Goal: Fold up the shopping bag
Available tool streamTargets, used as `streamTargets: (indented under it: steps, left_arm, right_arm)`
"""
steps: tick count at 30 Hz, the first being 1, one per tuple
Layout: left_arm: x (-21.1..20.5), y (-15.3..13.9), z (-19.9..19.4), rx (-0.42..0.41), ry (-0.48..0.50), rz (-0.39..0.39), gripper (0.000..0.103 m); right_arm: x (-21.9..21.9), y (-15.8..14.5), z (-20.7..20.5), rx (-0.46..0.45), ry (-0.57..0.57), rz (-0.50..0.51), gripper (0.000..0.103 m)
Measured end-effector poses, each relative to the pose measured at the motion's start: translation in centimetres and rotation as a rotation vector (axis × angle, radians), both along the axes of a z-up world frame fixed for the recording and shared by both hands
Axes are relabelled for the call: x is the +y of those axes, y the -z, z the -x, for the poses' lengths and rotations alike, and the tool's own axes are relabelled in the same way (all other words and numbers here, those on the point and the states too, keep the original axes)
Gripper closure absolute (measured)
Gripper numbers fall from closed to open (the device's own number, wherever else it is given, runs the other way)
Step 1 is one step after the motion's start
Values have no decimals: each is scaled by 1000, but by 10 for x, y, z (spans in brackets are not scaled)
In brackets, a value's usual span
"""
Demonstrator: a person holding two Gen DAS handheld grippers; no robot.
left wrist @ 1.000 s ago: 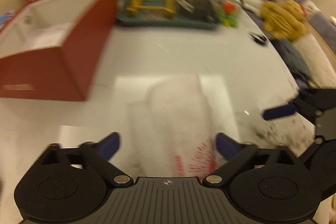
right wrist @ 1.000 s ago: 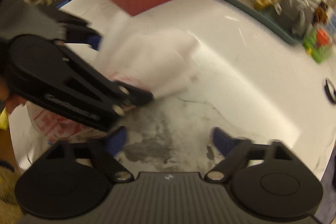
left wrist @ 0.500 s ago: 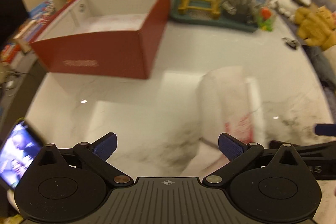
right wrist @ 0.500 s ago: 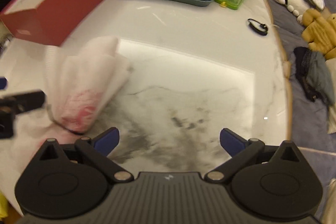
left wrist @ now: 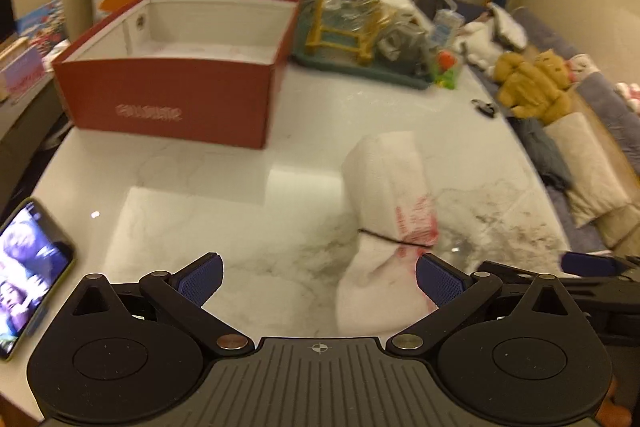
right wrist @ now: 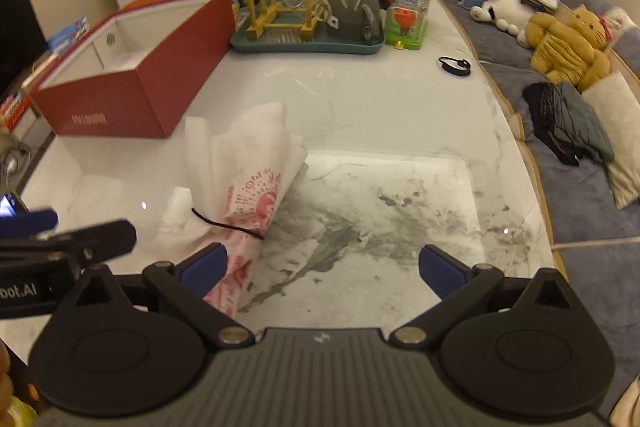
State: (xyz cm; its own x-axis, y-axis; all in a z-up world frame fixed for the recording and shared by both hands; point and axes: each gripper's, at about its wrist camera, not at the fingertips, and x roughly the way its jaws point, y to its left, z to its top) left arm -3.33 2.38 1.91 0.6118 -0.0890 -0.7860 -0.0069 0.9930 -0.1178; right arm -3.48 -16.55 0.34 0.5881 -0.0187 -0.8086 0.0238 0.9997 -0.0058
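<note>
The shopping bag (left wrist: pixel 388 199) is white with red print, folded into a long bundle and cinched by a thin black band. It lies on the white marble table (left wrist: pixel 224 211). My left gripper (left wrist: pixel 318 277) hovers open near the table's front, and the bag's near end reaches its right fingertip. In the right wrist view the bag (right wrist: pixel 248 171) lies left of centre. My right gripper (right wrist: pixel 322 265) is open over bare marble, its left fingertip overlapping the bag's printed end. Neither gripper holds anything. The left gripper's tip (right wrist: pixel 28 221) shows at the far left.
A red open box (left wrist: pixel 176 67) stands at the back left. A teal tray (right wrist: pixel 304 45) of glassware and a wooden rack sits at the back. A phone (left wrist: pixel 28 271) lies at the left edge. A small black object (right wrist: pixel 454 65) rests near the right edge, with a sofa (right wrist: pixel 580 131) of plush toys beyond.
Both grippers have pulled back and away from the bag. The left one swung left, so the bag now sits toward its right fingertip. The bag stays on the table.
</note>
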Motion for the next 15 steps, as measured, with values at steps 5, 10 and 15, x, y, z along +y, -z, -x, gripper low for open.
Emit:
streamTargets:
  steps: [5, 10, 15]
  left_arm:
    - [6, -1, 4, -24, -52, 67, 0]
    - [0, 0, -1, -12, -61, -27, 0]
    - [0, 5, -3, 41, -77, -40, 0]
  right_arm:
    - [3, -2, 6, -14, 41, 16, 0]
    - [-2, -1, 4, 21, 53, -15, 0]
    - [0, 0, 2, 22, 49, 8, 0]
